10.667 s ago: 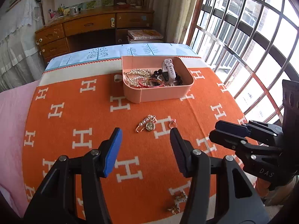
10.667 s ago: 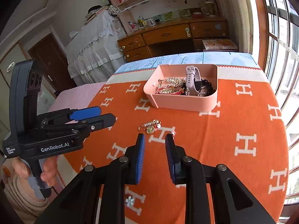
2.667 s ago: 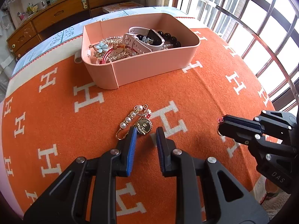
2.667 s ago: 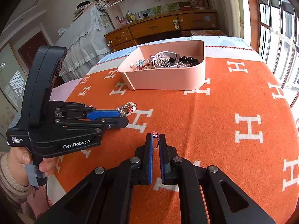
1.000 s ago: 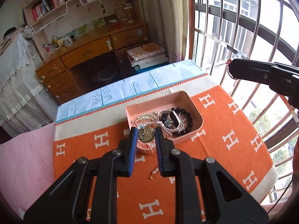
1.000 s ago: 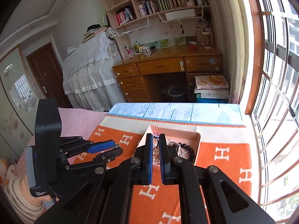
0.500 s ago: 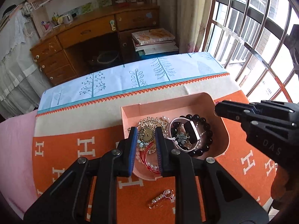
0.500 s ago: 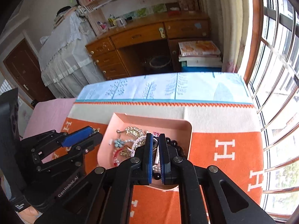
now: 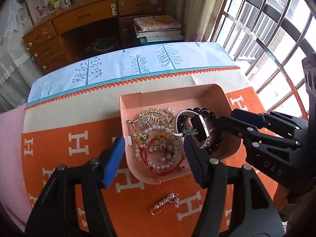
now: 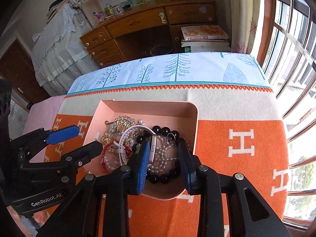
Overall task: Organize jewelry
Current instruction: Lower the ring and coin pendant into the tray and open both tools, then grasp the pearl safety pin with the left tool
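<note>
A pink tray [image 9: 177, 92] [image 10: 150, 105] sits on the orange blanket and holds a heap of jewelry: gold pieces [image 9: 152, 114], a round gold pendant [image 9: 143, 137], red and pearl bracelets [image 9: 164, 162], a black bead bracelet [image 10: 164, 131], a white watch [image 9: 199, 126] and a small ring [image 10: 170, 136]. My left gripper [image 9: 153, 158] is open and empty above the tray's left half. My right gripper [image 10: 164, 162] is open and empty above the tray's right half. A pearl pin [image 9: 165, 203] lies on the blanket in front of the tray.
The orange blanket [image 9: 59, 144] with white H marks covers the table, with a blue tree-print cloth [image 9: 128, 65] behind. A wooden desk [image 10: 138, 25] and stacked books [image 10: 203, 37] stand beyond. A barred window [image 9: 276, 29] is at the right.
Both grippers have opened over the tray. The gold pendant has dropped from my left gripper into the tray, and the small ring from my right gripper now lies among the beads.
</note>
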